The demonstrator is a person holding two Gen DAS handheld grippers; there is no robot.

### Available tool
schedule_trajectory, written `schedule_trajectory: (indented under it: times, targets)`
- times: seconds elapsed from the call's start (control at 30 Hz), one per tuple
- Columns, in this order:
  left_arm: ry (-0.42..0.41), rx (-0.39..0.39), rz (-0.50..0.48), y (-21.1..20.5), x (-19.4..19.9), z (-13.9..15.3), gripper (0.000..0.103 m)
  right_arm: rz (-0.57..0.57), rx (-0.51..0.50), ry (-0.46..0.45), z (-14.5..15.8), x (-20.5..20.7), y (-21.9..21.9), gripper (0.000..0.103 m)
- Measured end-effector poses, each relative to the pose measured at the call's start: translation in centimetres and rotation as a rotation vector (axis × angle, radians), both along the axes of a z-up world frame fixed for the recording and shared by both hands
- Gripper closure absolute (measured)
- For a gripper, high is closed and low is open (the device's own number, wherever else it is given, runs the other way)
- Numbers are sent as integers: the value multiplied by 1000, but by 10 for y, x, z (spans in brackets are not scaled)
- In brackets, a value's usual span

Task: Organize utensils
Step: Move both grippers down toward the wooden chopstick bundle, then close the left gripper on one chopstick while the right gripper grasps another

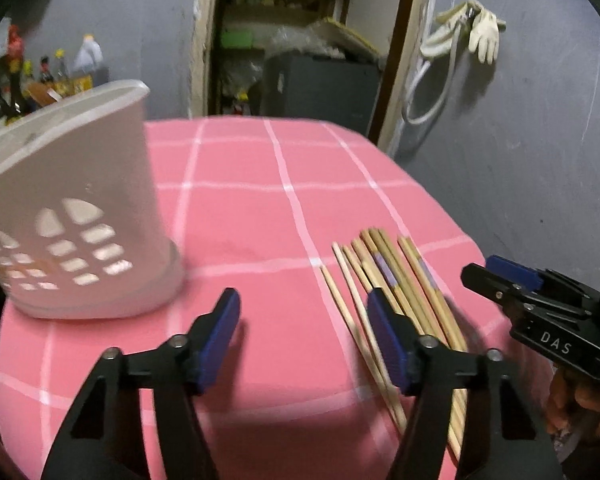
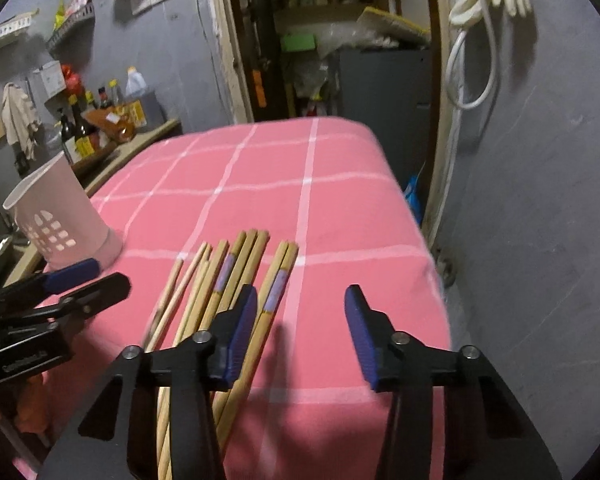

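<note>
Pink checked tablecloth (image 2: 332,200) under grey walls, chopsticks (image 2: 236,276), both tools (image 1: 304,344) (image 2: 300,336) released.

both grippers wide apart, nothing between the pads

we hold the left gripper (image 1: 304,340) level and pointing forward, its blue pads (image 1: 220,332) spread with nothing between them. our right gripper (image 2: 300,336) sits just beside it, spread the same way and clamping nothing; in the left wrist view our right hand (image 1: 580,404) wraps its handle.
</note>
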State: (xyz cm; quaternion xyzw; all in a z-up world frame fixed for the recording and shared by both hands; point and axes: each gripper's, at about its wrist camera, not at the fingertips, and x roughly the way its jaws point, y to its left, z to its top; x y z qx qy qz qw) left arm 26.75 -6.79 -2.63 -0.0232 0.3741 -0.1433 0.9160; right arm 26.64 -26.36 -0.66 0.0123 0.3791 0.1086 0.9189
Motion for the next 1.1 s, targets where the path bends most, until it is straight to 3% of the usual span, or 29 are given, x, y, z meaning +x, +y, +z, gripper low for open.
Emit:
schedule_trajectory:
  times: [0.1,0.23,0.73,1.0,1.1]
  targets:
    - [60,-8,-33,-4,10,-6,61,13,7,44,-5,7,0,69]
    - [111,-17,-51,-7,18,-12,69,30,19,81,-10,12,1,74]
    - [149,-23,-74,-11,27,-14,86,45,-9,128,-15,21,7,77]
    - [170,-18,-128,-22,31,-19,87,62,-44,157,-19,28,17,78]
    - [174,-8,-121,-21,32,-19,91,57,-36,160,-19,28,14,83]
